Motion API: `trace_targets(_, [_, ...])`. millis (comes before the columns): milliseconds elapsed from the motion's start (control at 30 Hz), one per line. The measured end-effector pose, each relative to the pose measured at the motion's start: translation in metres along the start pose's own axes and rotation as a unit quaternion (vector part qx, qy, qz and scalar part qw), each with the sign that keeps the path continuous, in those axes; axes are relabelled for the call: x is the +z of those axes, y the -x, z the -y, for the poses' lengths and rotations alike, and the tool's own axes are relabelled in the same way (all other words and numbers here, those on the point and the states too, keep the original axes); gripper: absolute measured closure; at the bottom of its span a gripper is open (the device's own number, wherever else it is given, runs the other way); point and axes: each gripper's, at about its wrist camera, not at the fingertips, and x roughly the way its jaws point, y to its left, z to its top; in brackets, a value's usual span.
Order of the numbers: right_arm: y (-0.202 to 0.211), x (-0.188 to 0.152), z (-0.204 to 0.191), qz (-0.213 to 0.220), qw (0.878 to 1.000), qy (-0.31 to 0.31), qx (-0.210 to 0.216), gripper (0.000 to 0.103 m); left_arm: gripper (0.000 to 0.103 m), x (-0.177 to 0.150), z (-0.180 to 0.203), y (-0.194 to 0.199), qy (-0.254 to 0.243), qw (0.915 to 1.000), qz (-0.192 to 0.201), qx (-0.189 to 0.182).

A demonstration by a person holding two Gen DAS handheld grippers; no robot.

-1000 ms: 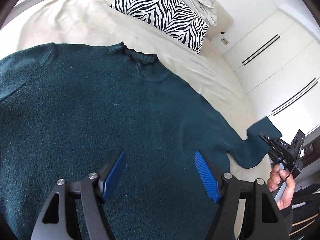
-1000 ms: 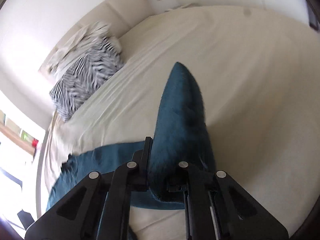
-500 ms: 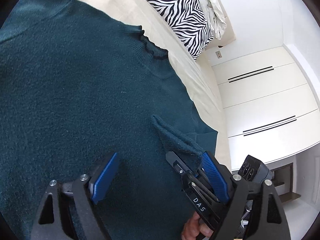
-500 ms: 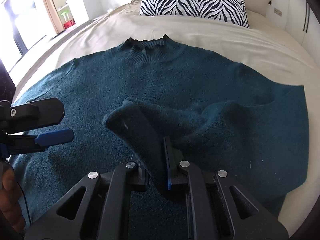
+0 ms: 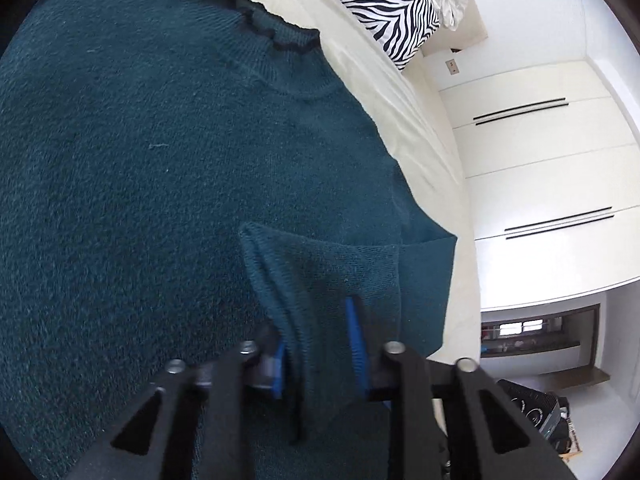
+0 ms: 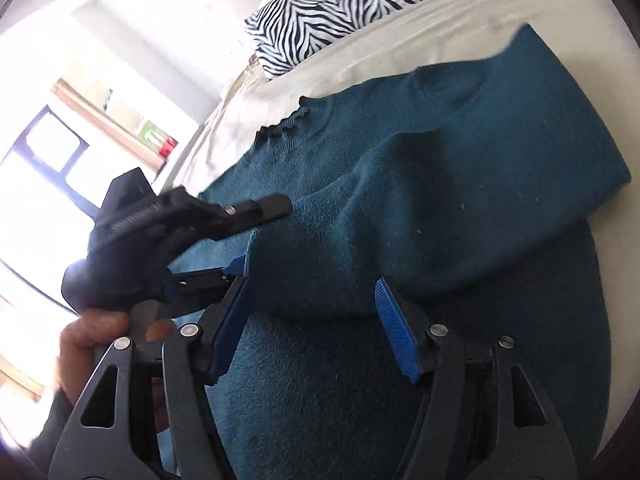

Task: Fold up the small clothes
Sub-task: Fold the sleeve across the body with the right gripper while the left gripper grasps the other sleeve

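Note:
A dark teal sweater (image 5: 160, 200) lies flat on the bed, collar towards the zebra pillow. Its right sleeve (image 5: 316, 272) is folded in across the body. My left gripper (image 5: 314, 320) is closing on the sleeve's cuff, and the fabric fills the gap between its blue pads. In the right wrist view the left gripper (image 6: 262, 236) comes in from the left around the cuff end, held by a hand (image 6: 92, 332). My right gripper (image 6: 310, 284) is opening; the sleeve (image 6: 400, 220) lies at its fingertips, and the pads (image 6: 394, 332) stand clear of the fabric.
The cream bed cover (image 5: 400, 100) runs beyond the sweater. A zebra pillow (image 5: 384, 4) and crumpled white bedding sit at the headboard. White wardrobe doors (image 5: 540, 160) stand past the bed's right edge. A bright window (image 6: 40, 160) is at the left.
The right gripper carried the sleeve across the sweater's body and let it go. The left gripper moved onto the cuff and narrowed from wide open.

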Motion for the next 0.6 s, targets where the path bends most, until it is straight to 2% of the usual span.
trace_targets(33, [0.006,-0.001,0.009,0.006,1.000,-0.027,0.014,0.040,0.095,0.001,0.003,0.002,-0.013,0.9999,0.005,0.008])
trace_targets(167, [0.028,-0.004,0.043,0.029,0.992,-0.114,0.043,0.040,0.094,0.009,0.017,0.032,-0.054,0.9971,0.050,0.020])
trace_targets(333, [0.037,-0.003,0.077,0.046,0.977,-0.199,0.060,0.040,0.094,0.032,0.024,0.081,-0.101,0.9861,0.125,0.042])
trace_targets(433, [0.035,0.006,0.088,0.055,0.965,-0.243,0.080,0.040,0.094,0.045,0.015,0.098,-0.106,0.9813,0.150,0.058])
trace_targets(600, [0.012,0.030,0.100,0.059,0.945,-0.310,0.088,0.040,0.094,0.067,-0.019,0.113,-0.078,0.9801,0.165,0.077])
